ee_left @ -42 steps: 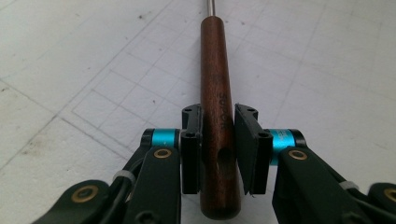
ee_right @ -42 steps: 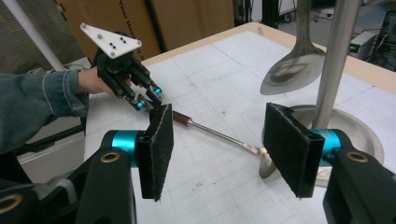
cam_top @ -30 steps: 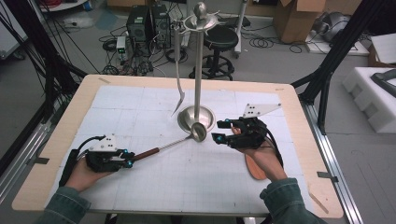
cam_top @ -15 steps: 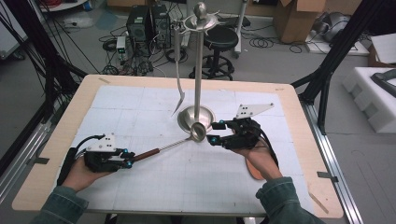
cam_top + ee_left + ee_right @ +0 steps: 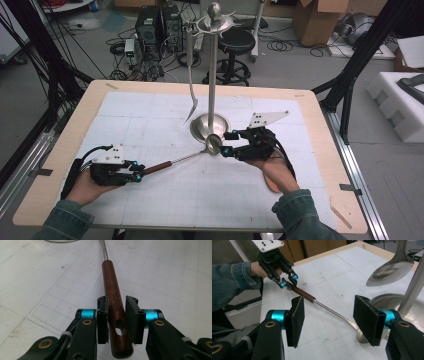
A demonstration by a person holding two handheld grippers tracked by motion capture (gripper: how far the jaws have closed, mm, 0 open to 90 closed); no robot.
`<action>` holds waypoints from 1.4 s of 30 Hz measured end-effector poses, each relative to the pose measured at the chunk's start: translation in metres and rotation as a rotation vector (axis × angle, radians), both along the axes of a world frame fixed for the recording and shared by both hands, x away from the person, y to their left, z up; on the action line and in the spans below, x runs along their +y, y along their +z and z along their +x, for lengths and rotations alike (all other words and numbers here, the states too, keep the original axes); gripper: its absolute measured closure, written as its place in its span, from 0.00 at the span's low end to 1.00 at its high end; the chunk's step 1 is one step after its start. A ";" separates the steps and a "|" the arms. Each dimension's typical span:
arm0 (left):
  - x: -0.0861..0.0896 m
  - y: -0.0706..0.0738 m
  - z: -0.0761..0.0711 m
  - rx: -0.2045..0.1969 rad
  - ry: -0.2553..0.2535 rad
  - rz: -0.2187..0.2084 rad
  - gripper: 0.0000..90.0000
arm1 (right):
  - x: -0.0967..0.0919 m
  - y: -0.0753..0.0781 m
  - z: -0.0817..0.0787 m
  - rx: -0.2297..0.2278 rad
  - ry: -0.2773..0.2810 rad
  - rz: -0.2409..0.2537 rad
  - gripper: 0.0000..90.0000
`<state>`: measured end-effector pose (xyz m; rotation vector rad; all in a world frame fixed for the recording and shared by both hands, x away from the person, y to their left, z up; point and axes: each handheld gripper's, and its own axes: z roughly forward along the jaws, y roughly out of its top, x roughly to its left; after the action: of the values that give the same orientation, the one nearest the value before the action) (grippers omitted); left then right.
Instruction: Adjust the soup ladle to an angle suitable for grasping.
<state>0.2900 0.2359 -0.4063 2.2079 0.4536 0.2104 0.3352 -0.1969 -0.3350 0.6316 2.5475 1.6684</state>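
Note:
A long spoon with a brown wooden handle (image 5: 156, 167) and a steel bowl (image 5: 213, 144) lies slanted across the white mat. My left gripper (image 5: 136, 172) is shut on the handle (image 5: 112, 292), its jaws (image 5: 117, 315) pressing both sides near the hanging hole. My right gripper (image 5: 227, 143) stands open by the bowl. In the right gripper view the steel shaft (image 5: 329, 310) runs across the gap between its jaws (image 5: 328, 320), untouched. The right jaw partly hides the bowl (image 5: 359, 336). The left gripper (image 5: 287, 282) shows beyond.
A steel utensil stand (image 5: 212, 75) rises from a round base (image 5: 210, 127) just behind the spoon's bowl. Another steel spoon (image 5: 191, 85) hangs from its top, close over the mat (image 5: 390, 270). Wooden table edges (image 5: 60, 145) frame the mat.
The right gripper has edged slightly left toward the spoon's bowl. The left hand and the spoon have stayed put.

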 end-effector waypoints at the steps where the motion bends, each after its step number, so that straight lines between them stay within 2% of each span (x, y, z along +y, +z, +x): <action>1: 0.000 0.001 -0.001 -0.001 -0.005 0.000 0.81 | 0.001 0.000 0.000 0.001 0.001 -0.001 0.47; 10: -0.004 0.007 -0.004 0.001 -0.058 -0.005 0.81 | 0.010 -0.004 0.002 0.011 0.027 -0.016 0.47; 25: -0.014 0.017 -0.006 -0.010 -0.100 0.007 0.81 | 0.031 -0.009 0.003 0.030 0.078 -0.031 0.47; 34: -0.017 0.021 -0.006 -0.010 -0.121 0.008 0.81 | 0.052 -0.016 0.004 0.042 0.125 -0.040 0.47; 42: -0.021 0.024 -0.008 -0.010 -0.146 0.011 0.81 | 0.067 -0.024 0.003 0.057 0.161 -0.073 0.47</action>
<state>0.2821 0.2150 -0.3822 2.2384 0.2849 0.1460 0.3385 -0.1302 -0.3586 0.4887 2.7526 1.6149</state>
